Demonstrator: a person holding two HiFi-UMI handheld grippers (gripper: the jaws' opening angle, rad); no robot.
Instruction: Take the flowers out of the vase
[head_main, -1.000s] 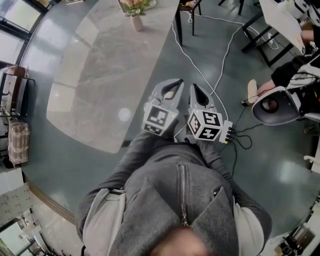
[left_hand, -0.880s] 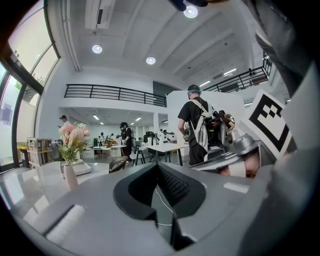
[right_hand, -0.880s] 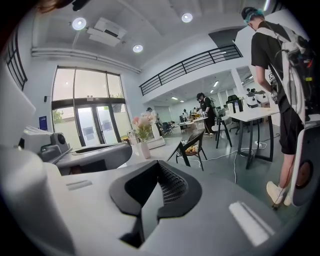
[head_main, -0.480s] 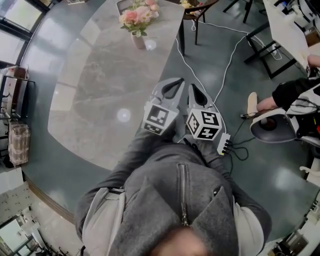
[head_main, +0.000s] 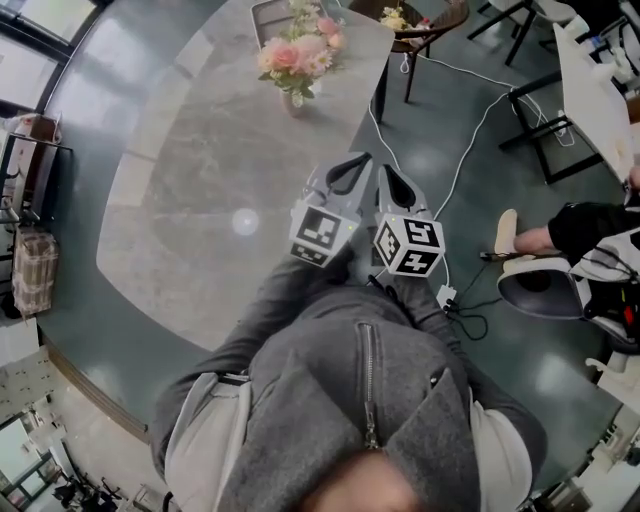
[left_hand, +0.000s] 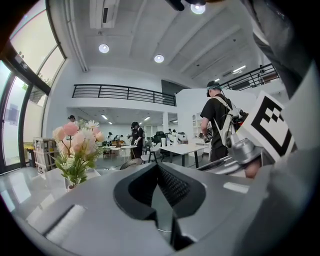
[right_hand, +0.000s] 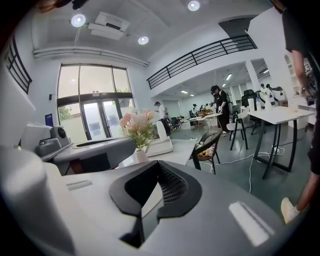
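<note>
Both hand-held grippers are held side by side in front of the person, over the right edge of the desk (head_main: 190, 180). The left hand-held gripper (head_main: 347, 168) has its jaws together with nothing between them, and so does the right hand-held gripper (head_main: 391, 177). The desk is a large grey marbled slab with rounded corners and a glossy top. Pink and white flowers (head_main: 298, 55) stand in a small pale vase (head_main: 296, 99) near the desk's far right corner, well apart from both grippers. Beyond that corner stands a dark chair (head_main: 425, 22). White cables (head_main: 470, 125) trail across the shiny grey floor (head_main: 540, 370) to the right of the desk. The room is a bright open hall with tall windows (right_hand: 95, 107), a black balcony railing (left_hand: 122, 92), round ceiling lights (left_hand: 104, 48) and people standing by white tables (left_hand: 180, 148).
</note>
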